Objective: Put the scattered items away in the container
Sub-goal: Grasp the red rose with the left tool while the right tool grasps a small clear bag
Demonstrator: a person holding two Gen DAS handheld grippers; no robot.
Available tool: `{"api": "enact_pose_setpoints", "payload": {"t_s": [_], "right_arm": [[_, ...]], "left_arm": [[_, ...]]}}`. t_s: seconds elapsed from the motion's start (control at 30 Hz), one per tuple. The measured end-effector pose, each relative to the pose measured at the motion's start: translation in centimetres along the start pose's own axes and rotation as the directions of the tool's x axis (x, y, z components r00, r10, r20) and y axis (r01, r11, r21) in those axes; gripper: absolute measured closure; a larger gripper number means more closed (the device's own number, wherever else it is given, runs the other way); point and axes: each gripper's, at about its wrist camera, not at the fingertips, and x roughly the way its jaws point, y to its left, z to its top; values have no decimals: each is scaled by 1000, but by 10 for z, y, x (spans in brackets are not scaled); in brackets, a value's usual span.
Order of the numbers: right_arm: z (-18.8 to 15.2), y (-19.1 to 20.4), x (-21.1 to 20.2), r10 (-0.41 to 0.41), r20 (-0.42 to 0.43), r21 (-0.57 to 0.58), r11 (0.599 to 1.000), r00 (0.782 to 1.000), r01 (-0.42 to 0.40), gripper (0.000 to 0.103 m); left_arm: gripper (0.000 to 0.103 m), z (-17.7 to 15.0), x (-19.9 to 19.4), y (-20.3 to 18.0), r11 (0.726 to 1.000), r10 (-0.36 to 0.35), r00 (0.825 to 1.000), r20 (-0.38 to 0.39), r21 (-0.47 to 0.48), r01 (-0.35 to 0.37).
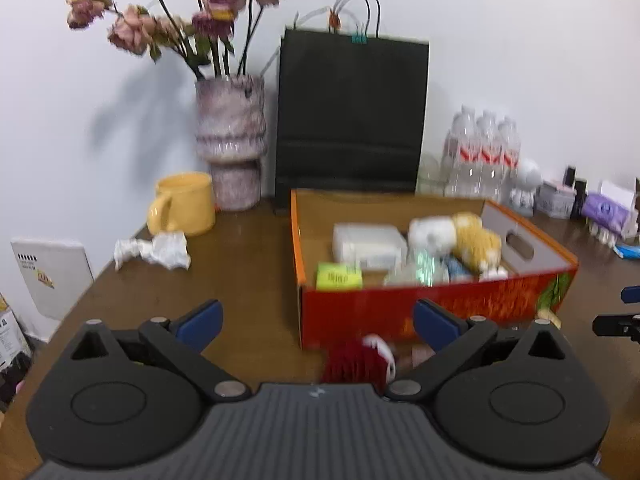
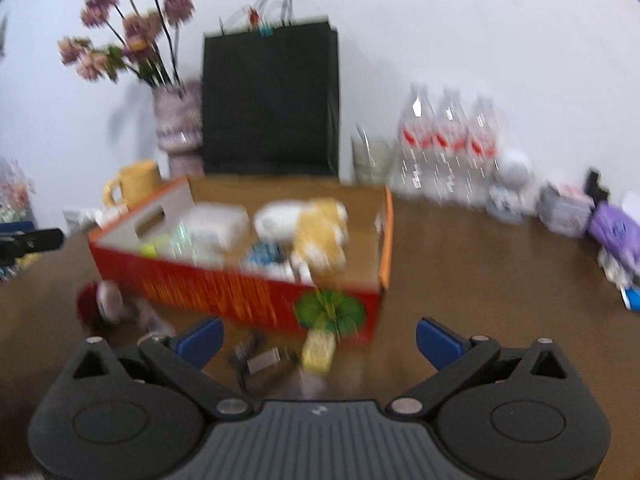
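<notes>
An orange cardboard box (image 1: 440, 304) stands on the brown table and holds several items: a white case, a green pad, a yellow and white plush. It also shows in the right wrist view (image 2: 224, 288). A dark red pompom item (image 1: 356, 360) lies in front of the box, between my left gripper's (image 1: 318, 322) open fingers. In the right wrist view the red item (image 2: 96, 304) lies to the left. A small yellow block (image 2: 319, 350) and a dark tangled item (image 2: 260, 358) lie before my open, empty right gripper (image 2: 320, 340).
A crumpled white tissue (image 1: 156, 250) and a yellow mug (image 1: 186, 204) sit left of the box. A vase of dried flowers (image 1: 232, 140), a black paper bag (image 1: 352, 120) and water bottles (image 1: 484, 152) line the wall. Small items (image 2: 612, 228) crowd the right.
</notes>
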Motion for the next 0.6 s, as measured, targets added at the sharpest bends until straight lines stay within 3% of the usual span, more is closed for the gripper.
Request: {"api": "enact_pose_setpoints", "payload": {"t_s": [0.23,0.5,0.6], "right_arm": [[-25,7,25,-12,-95,22,1000,995,14,19],[-24,10,36,-1,-115,27,1000,993,4,27],[-24,8,43,-1,-136,41,999,991,6,41]], "left_arm": [[0,-18,17,-13,998,-44,996,-76,34,47],[1,-25,40,-18,999,-36,989,-147,19,39],[14,-25,51,-15,999,-30,983,-182,-15,28]]}}
